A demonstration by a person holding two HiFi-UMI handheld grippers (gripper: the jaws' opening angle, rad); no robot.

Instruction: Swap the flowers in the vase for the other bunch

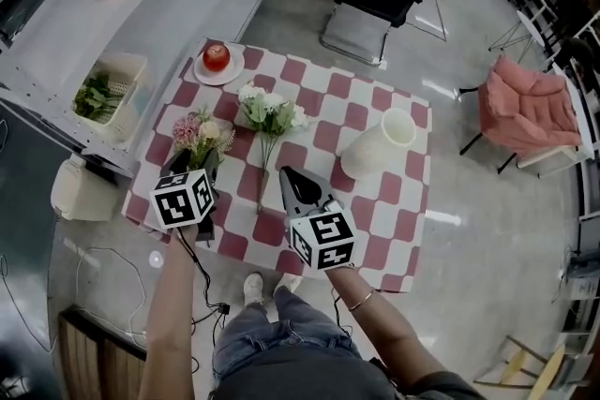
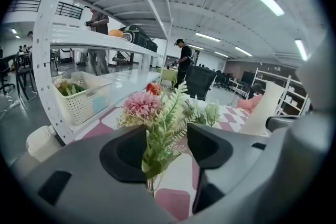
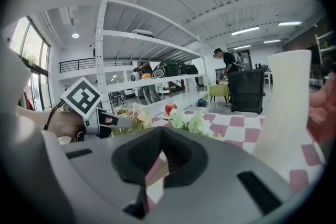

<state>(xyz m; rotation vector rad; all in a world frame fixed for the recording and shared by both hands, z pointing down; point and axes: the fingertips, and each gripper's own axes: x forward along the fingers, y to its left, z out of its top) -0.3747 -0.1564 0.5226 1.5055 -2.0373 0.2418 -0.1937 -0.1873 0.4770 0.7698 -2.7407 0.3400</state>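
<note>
Left gripper (image 2: pixel 167 147) has its jaws wide apart around the stems of the pink and cream flower bunch (image 1: pixel 199 131), which lies flat close to the left edge of the red and white checkered table (image 1: pixel 375 229); nothing is pressed, so I judge this bunch is put aside. Right gripper (image 1: pixel 286 175) is closed and empty, near the stems of the white flower bunch (image 1: pixel 270 112). The tall white vase (image 1: pixel 380 145) stands empty at the right, with free cloth between
</note>
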